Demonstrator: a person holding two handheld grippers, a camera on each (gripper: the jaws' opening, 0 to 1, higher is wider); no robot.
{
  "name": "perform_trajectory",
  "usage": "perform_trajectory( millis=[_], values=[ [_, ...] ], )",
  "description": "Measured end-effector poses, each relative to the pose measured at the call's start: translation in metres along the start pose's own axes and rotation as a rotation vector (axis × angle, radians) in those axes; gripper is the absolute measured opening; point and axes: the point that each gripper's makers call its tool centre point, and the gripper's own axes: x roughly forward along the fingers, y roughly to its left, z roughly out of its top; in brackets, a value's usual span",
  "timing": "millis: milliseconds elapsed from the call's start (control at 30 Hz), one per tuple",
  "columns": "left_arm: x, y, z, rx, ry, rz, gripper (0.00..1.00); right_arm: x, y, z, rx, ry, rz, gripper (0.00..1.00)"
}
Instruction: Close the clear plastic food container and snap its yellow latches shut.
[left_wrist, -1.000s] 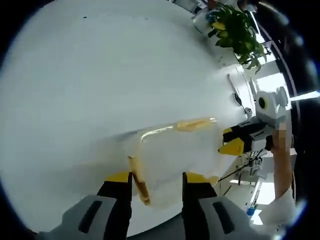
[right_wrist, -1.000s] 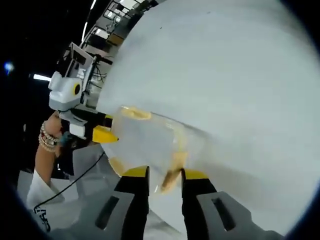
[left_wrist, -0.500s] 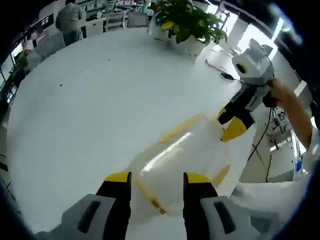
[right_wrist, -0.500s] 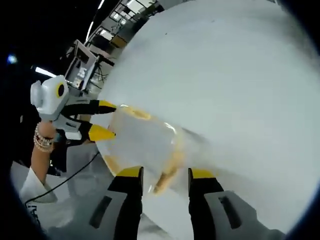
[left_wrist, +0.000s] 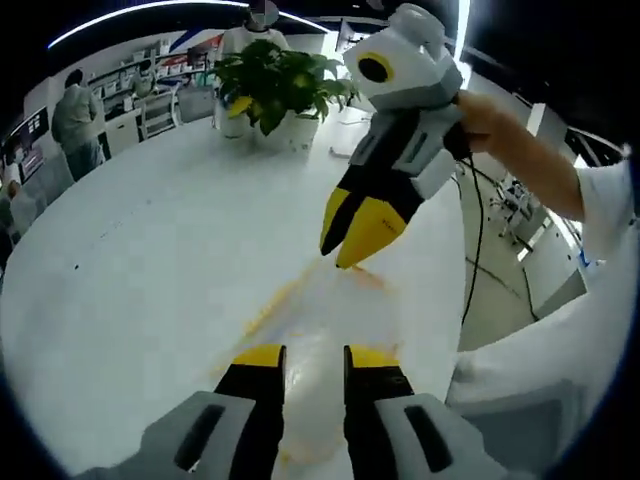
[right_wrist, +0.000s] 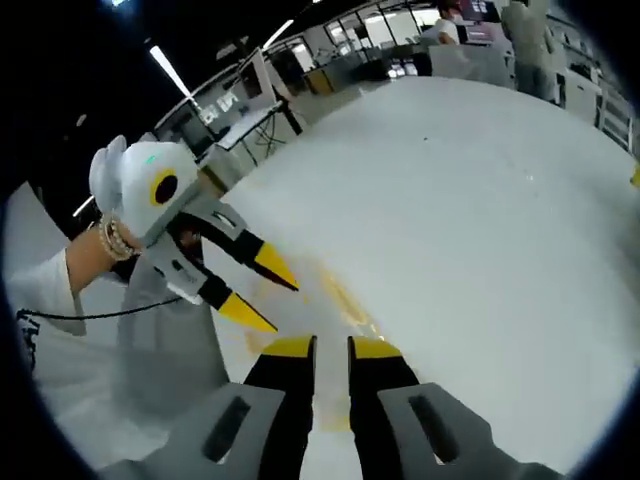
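The clear plastic container (left_wrist: 312, 300) is a blur on the white table, just past my left gripper (left_wrist: 315, 355), with a yellow latch strip (left_wrist: 262, 315) along its left side. The left jaws stand a narrow gap apart, and I cannot tell whether they touch the plastic. My right gripper (left_wrist: 337, 255) comes down from the upper right, its yellow tips almost together over the container's far end. In the right gripper view the container (right_wrist: 338, 298) lies just ahead of the right gripper (right_wrist: 332, 345), whose jaws are nearly closed. The left gripper (right_wrist: 283, 308) points in from the left, jaws apart.
A potted plant (left_wrist: 275, 85) stands at the far side of the round white table (left_wrist: 140, 240). People stand among desks behind it (left_wrist: 78, 105). A black cable (left_wrist: 470, 270) hangs off the table's right edge by a white sleeve (left_wrist: 545, 350).
Both views have tilted up towards the room. The right gripper has come in over the container, and both pairs of jaws have drawn closer together.
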Motion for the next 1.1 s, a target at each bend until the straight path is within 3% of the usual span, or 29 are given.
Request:
perform_trajectory(
  millis=[133, 267, 367, 467, 633, 800, 933, 1067, 1100],
  values=[
    [0.003, -0.008, -0.003, 0.080, 0.013, -0.022, 0.08, 0.021, 0.006, -0.011, -0.245, 0.084, -0.012, 0.03],
    [0.008, -0.005, -0.012, 0.119, 0.047, -0.010, 0.06, 0.035, 0.021, -0.008, -0.403, 0.086, 0.028, 0.00],
    [0.009, -0.002, -0.017, 0.182, 0.077, 0.007, 0.06, 0.041, 0.019, -0.007, -0.487, 0.117, 0.010, 0.03],
    [0.010, -0.008, -0.020, 0.197, 0.086, -0.010, 0.06, 0.045, 0.014, -0.007, -0.504, 0.151, -0.001, 0.09],
    [0.009, -0.011, -0.020, 0.209, 0.068, -0.002, 0.12, 0.044, 0.002, -0.001, -0.515, 0.150, -0.008, 0.21],
    [0.008, -0.009, -0.019, 0.219, 0.055, 0.014, 0.16, 0.043, -0.010, 0.001, -0.501, 0.159, -0.009, 0.23],
    [0.007, -0.016, -0.023, 0.223, 0.056, -0.003, 0.30, 0.044, -0.010, 0.001, -0.469, 0.162, 0.030, 0.25],
    [0.009, -0.021, -0.031, 0.325, 0.093, 0.001, 0.34, 0.047, -0.013, -0.001, -0.432, 0.187, 0.056, 0.31],
    [0.011, -0.021, -0.026, 0.382, 0.068, 0.010, 0.34, 0.048, -0.014, -0.001, -0.449, 0.186, 0.060, 0.31]
  ],
)
